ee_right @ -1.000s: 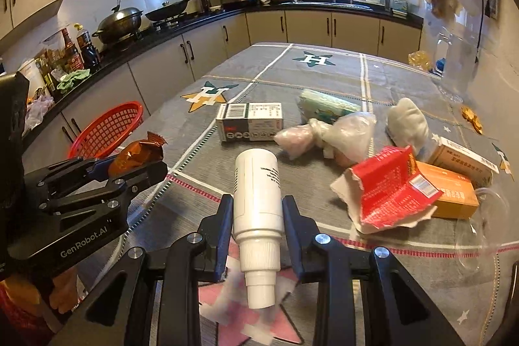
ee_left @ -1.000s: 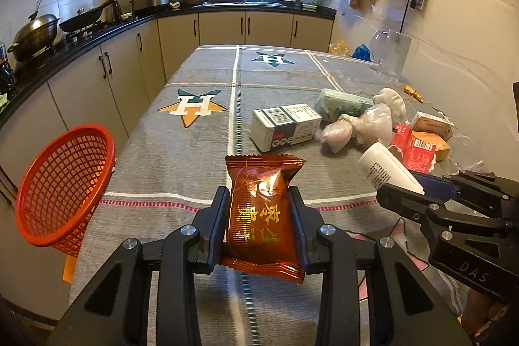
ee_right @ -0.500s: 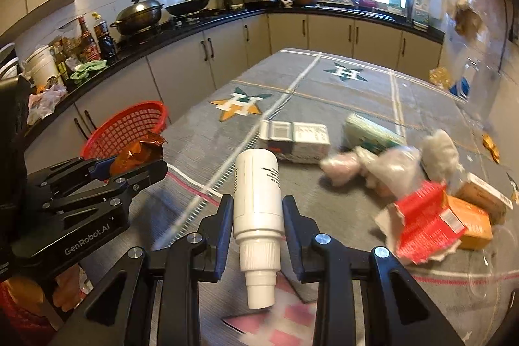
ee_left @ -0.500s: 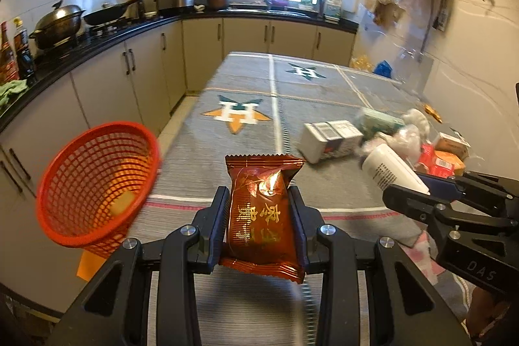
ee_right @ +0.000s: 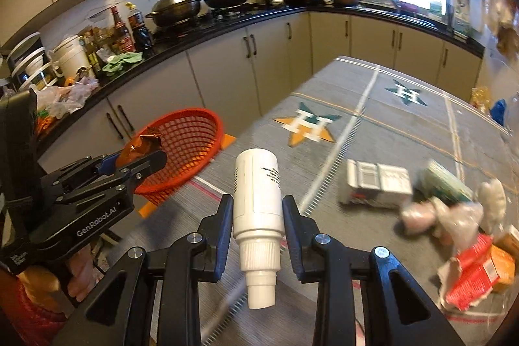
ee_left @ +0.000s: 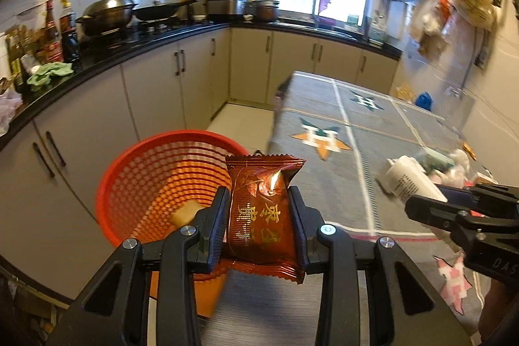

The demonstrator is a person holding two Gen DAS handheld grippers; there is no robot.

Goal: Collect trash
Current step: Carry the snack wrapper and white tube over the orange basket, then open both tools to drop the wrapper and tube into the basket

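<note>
My left gripper (ee_left: pixel 259 216) is shut on a red-brown snack packet (ee_left: pixel 261 209), held upright just in front of the red mesh basket (ee_left: pixel 152 184) that hangs off the table's left edge. A pale block lies in the basket's bottom. My right gripper (ee_right: pixel 258 209) is shut on a white plastic bottle (ee_right: pixel 258 193), cap toward the camera, above the grey tablecloth. In the right wrist view the left gripper (ee_right: pixel 139 162) with the packet (ee_right: pixel 141 146) sits beside the basket (ee_right: pixel 191 145). The right gripper and bottle (ee_left: pixel 408 180) show at the right of the left wrist view.
More trash lies on the table (ee_right: pixel 373 125) at the right: a white box (ee_right: pixel 376 184), a green packet (ee_right: pixel 444 180), crumpled plastic bags (ee_right: pixel 454 213), a red wrapper (ee_right: pixel 473 274) and an orange box. Kitchen cabinets (ee_left: pixel 155 99) and a cluttered counter run along the left.
Both grippers have swung left with their loads still held. The basket now fills the view behind the packet, and the trash pile has slid toward the right edge.
</note>
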